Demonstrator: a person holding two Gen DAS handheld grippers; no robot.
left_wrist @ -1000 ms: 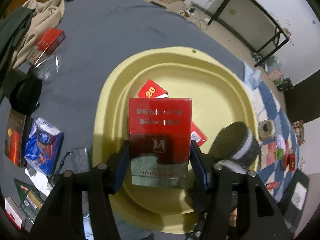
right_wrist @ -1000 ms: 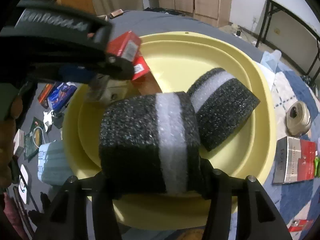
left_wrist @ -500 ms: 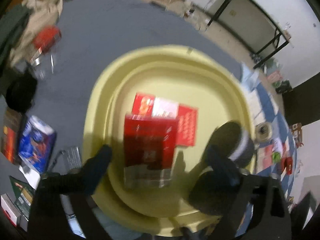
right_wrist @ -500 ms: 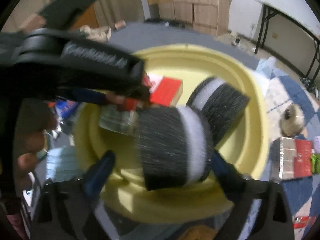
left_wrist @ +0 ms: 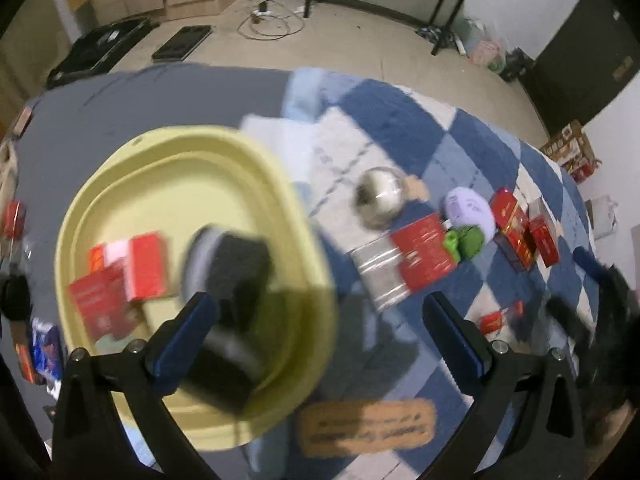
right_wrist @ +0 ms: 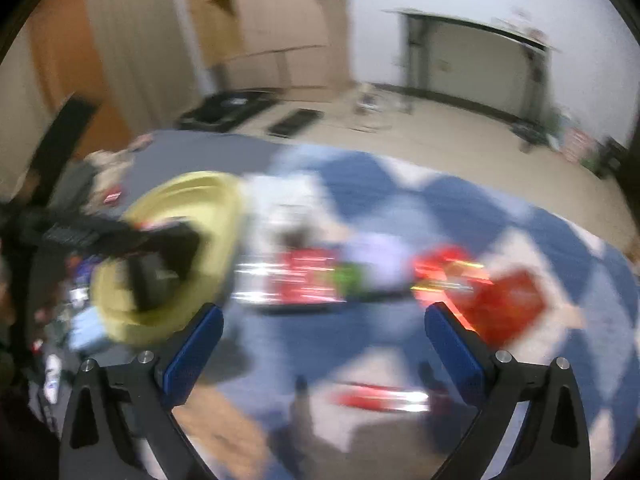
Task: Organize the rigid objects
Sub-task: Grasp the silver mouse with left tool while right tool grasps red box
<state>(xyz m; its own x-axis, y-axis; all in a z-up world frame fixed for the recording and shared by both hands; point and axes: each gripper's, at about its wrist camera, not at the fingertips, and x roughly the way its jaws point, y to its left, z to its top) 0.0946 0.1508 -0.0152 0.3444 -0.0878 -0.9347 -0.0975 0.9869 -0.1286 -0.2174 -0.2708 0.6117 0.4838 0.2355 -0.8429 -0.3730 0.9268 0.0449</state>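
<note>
Blue-and-white checkered rug (left_wrist: pixel 404 128), black-legged table (right_wrist: pixel 472 32) behind.

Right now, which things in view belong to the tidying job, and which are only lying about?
Job:
yellow basin
red boxes in it
black foam blocks
red boxes on the rug
metal tin

Lying about:
checked rug
floor cables
black table legs
</note>
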